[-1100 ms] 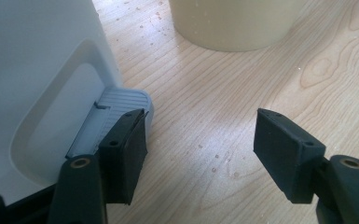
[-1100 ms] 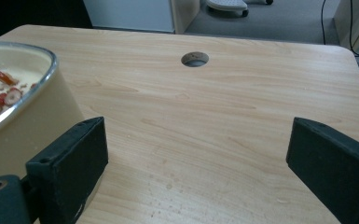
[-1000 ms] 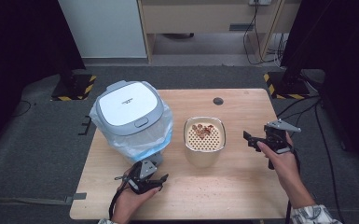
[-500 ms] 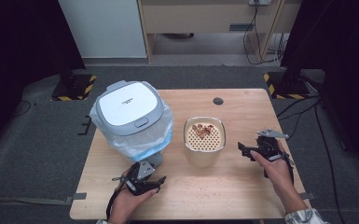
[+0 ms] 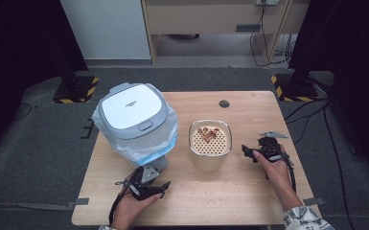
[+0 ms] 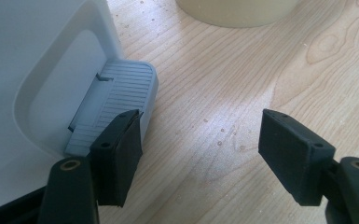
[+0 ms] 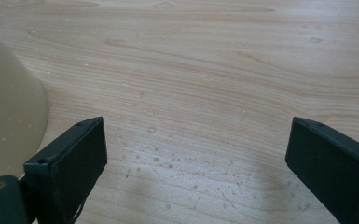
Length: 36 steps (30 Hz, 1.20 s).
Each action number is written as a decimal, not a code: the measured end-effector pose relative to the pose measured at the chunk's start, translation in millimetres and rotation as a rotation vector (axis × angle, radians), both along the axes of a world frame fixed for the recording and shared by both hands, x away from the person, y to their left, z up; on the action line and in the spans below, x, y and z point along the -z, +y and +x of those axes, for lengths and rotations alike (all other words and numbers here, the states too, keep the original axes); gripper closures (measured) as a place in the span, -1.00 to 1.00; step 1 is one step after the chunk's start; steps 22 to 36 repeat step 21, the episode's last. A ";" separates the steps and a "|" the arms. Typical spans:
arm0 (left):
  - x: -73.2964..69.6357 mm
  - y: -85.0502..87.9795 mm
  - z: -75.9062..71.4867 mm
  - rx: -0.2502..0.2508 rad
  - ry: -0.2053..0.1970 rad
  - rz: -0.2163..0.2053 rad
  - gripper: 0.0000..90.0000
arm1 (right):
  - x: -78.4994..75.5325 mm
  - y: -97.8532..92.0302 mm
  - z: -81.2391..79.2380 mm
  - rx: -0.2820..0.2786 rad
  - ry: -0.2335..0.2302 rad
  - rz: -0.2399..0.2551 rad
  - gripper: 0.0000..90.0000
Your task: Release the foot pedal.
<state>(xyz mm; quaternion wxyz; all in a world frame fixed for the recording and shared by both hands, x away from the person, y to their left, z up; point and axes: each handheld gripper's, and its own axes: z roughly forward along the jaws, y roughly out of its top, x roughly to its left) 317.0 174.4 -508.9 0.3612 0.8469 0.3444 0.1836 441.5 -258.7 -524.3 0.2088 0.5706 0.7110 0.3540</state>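
At the far left of the wooden table (image 5: 249,201) stands a grey-and-white lidded bin (image 5: 132,115) lined with a translucent plastic bag (image 5: 165,139), its ribbed foot pedal (image 6: 116,100) projecting toward the near edge. Just near of the bin, the left gripper (image 5: 160,184) rests low over the tabletop; in the left gripper view its jaws stand wide apart with nothing between them, one fingertip just beside the pedal, the other over bare wood. At centre, right of the bin and close to it, sits a cream container (image 5: 211,143) with a perforated insert holding a few brownish pieces (image 5: 208,133) at its far side. To the right of the container, the right gripper (image 5: 248,152) points toward it, near but not touching; in the right gripper view its jaws are likewise wide open and empty, with the container's cream wall (image 7: 9,126) at the left edge. A small dark round disc (image 5: 224,103) lies at the far edge.
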 end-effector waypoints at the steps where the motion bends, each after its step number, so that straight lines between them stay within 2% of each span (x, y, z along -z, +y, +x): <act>1: 0.1 -0.1 0.1 0.000 0.000 0.001 -0.36 | 1.4 1.3 0.4 0.003 0.002 0.001 -0.87; 9: 0.0 0.1 0.4 -0.003 0.003 -0.005 -0.36 | 11.4 8.9 4.2 0.021 0.032 -0.022 -0.88; 13: -0.1 0.1 0.7 -0.003 0.005 -0.005 -0.36 | 14.9 14.2 3.9 0.016 0.011 -0.075 -0.89; 15: 0.0 0.3 0.8 -0.004 0.007 -0.006 -0.36 | 15.6 18.6 3.5 0.011 0.014 -0.123 -0.92; 36: -0.2 0.2 0.8 -0.009 0.008 -0.011 -0.37 | 15.9 22.0 1.0 0.003 0.024 -0.124 -0.97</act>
